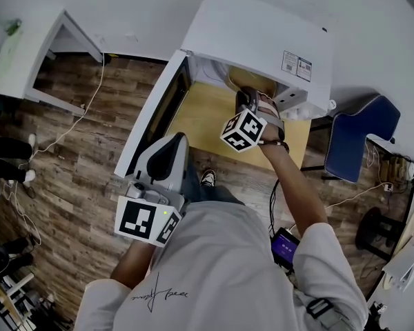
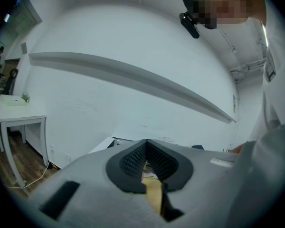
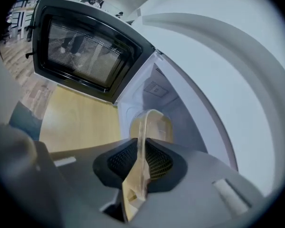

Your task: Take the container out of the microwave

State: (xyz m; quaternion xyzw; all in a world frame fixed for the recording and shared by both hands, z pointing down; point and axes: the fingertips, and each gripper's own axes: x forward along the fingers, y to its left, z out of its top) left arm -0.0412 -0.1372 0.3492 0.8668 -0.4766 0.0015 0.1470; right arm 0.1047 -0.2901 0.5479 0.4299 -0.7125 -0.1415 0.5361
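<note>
A white microwave (image 1: pixel 262 33) stands on a wooden table (image 1: pixel 207 116), its door (image 1: pixel 152 116) swung open to the left. My right gripper (image 1: pixel 252 98) reaches into the microwave's mouth. It is shut on the rim of a clear plastic container (image 1: pixel 243 80). In the right gripper view the container (image 3: pixel 154 125) stands edge-on between the right gripper's (image 3: pixel 141 148) pads, in front of the white cavity (image 3: pixel 156 91), with the dark-windowed door (image 3: pixel 85 51) at left. My left gripper (image 1: pixel 167 150) hangs low near the door's outer edge; the left gripper (image 2: pixel 146 148) is shut and holds nothing.
A blue chair (image 1: pixel 359 140) stands right of the table. A white desk (image 1: pixel 27 54) stands at the far left over a wood floor with a trailing cable (image 1: pixel 76 123). Someone's legs (image 1: pixel 7 157) show at the left edge. A white wall (image 2: pixel 109 42) fills the left gripper view.
</note>
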